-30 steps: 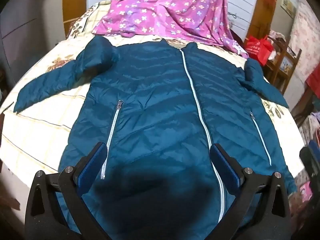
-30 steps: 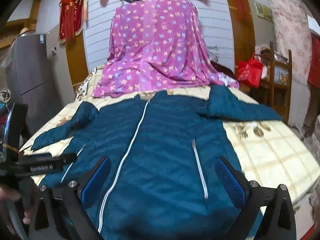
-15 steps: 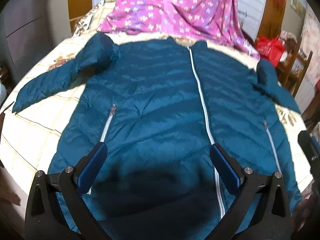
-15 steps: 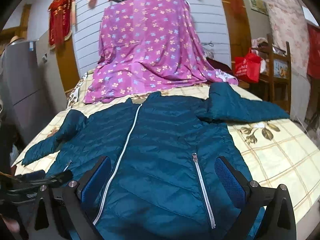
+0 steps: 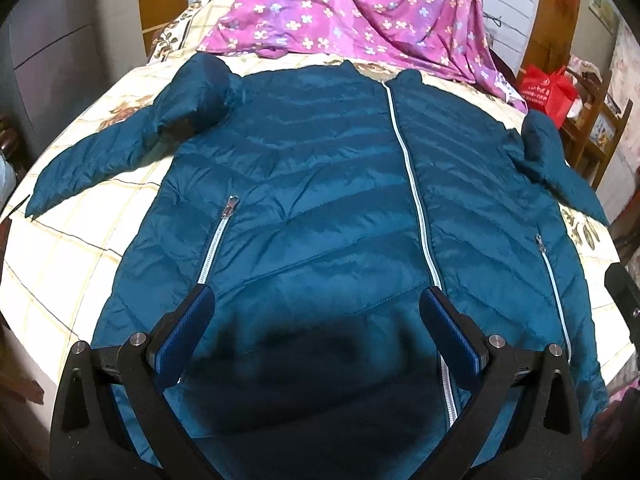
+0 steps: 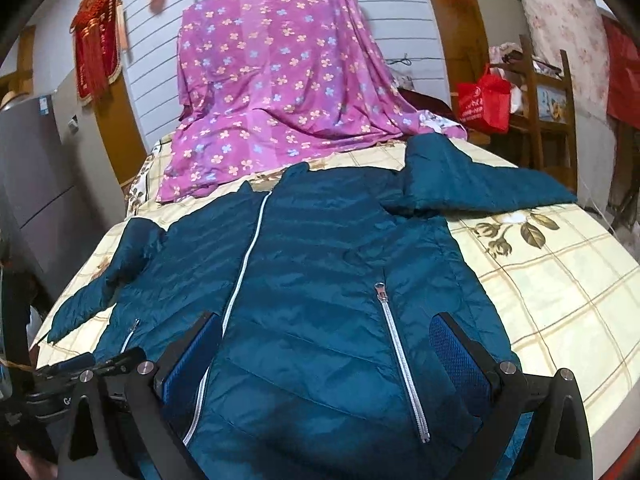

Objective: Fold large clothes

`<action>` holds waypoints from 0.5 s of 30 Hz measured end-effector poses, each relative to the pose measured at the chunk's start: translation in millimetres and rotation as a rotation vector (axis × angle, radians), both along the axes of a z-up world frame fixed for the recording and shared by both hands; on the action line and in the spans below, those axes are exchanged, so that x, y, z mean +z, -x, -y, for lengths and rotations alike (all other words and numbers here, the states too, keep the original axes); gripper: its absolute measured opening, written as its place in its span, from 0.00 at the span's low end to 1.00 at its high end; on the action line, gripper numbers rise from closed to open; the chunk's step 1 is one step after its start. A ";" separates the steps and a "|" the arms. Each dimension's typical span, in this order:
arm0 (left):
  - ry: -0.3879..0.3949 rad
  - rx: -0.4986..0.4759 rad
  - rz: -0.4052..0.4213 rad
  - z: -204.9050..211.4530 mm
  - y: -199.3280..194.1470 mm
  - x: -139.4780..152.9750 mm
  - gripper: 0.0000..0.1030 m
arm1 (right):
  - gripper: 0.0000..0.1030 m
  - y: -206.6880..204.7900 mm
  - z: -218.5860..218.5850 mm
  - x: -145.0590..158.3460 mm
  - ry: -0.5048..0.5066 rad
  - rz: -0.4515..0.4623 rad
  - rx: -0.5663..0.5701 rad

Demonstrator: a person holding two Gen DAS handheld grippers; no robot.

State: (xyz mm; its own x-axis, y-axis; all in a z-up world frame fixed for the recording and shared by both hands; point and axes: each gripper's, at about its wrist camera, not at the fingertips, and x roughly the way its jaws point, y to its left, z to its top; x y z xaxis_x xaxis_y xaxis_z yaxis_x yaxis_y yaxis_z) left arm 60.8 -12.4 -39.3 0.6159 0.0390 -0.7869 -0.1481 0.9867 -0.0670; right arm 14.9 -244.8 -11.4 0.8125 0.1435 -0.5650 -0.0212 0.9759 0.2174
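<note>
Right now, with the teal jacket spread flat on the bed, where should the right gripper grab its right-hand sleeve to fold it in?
Probably near the cuff end of the sleeve, coming from the outer bed side. It lies flat, stretched away from the jacket, so the tip is free; the open right gripper can pinch it and carry it across.

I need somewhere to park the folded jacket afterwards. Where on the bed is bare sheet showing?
Widest bare bedsheet lies right of the teal jacket, below its right sleeve. A narrower patch sits below the left sleeve. The head end is crowded by the purple floral cloth. Both grippers, left and right, hover open over the hem.
</note>
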 end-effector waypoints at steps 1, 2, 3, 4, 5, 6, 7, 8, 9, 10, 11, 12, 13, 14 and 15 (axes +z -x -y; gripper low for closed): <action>0.002 -0.002 -0.003 0.3 -0.4 -0.3 1.00 | 1.00 0.3 -0.3 0.3 0.002 0.001 -0.002; 0.004 -0.005 -0.002 -0.5 -0.1 -0.5 1.00 | 1.00 1.0 -1.9 -0.1 0.006 0.003 -0.001; 0.007 -0.007 -0.001 -0.6 0.1 -0.4 1.00 | 1.00 0.5 -2.8 0.2 0.010 0.003 0.001; 0.008 -0.007 -0.002 -0.8 -0.1 -0.4 1.00 | 1.00 0.3 -5.8 -0.6 0.022 0.003 0.006; 0.009 -0.007 -0.002 -0.9 -0.1 -0.5 1.00 | 1.00 -0.3 -9.0 -1.9 0.033 0.000 0.011; 0.012 -0.011 -0.001 -0.7 0.0 -0.4 1.00 | 1.00 -1.2 -11.1 -2.7 0.041 -0.003 0.015; 0.011 -0.014 0.001 -0.1 0.3 -0.2 1.00 | 1.00 -2.2 -13.1 -3.6 0.049 -0.008 0.020; 0.007 -0.015 0.001 0.1 0.5 -0.1 1.00 | 1.00 -2.7 -16.2 -4.1 0.058 -0.006 0.025; 0.002 -0.017 0.003 0.8 0.7 0.1 1.00 | 1.00 -2.5 -17.2 -3.8 0.061 -0.002 0.028; -0.002 -0.020 0.004 1.4 0.9 0.1 1.00 | 1.00 -2.2 -19.9 -3.7 0.067 0.003 0.034; -0.007 -0.020 0.004 2.0 1.5 0.1 1.00 | 1.00 -2.2 -22.4 -3.8 0.076 0.006 0.039; -0.013 -0.021 0.005 2.7 1.5 0.1 1.00 | 1.00 -2.1 -24.6 -3.9 0.084 0.007 0.043; -0.016 -0.022 0.006 3.3 1.5 0.2 1.00 | 1.00 -2.4 -27.0 -4.2 0.093 0.007 0.049; -0.016 -0.022 0.008 3.4 1.2 0.4 1.00 | 1.00 -2.5 -29.4 -4.1 0.103 0.008 0.054; -0.015 -0.024 0.010 3.5 1.0 0.9 1.00 | 1.00 -2.2 -31.3 -3.7 0.112 0.012 0.055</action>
State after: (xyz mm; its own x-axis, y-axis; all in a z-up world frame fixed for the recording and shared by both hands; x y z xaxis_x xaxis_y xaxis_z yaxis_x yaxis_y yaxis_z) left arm 59.8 -15.9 -38.4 0.6242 0.0360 -0.7804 -0.1242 0.9908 -0.0537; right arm 17.1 -213.4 -15.1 0.8117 0.1244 -0.5706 -0.0770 0.9913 0.1067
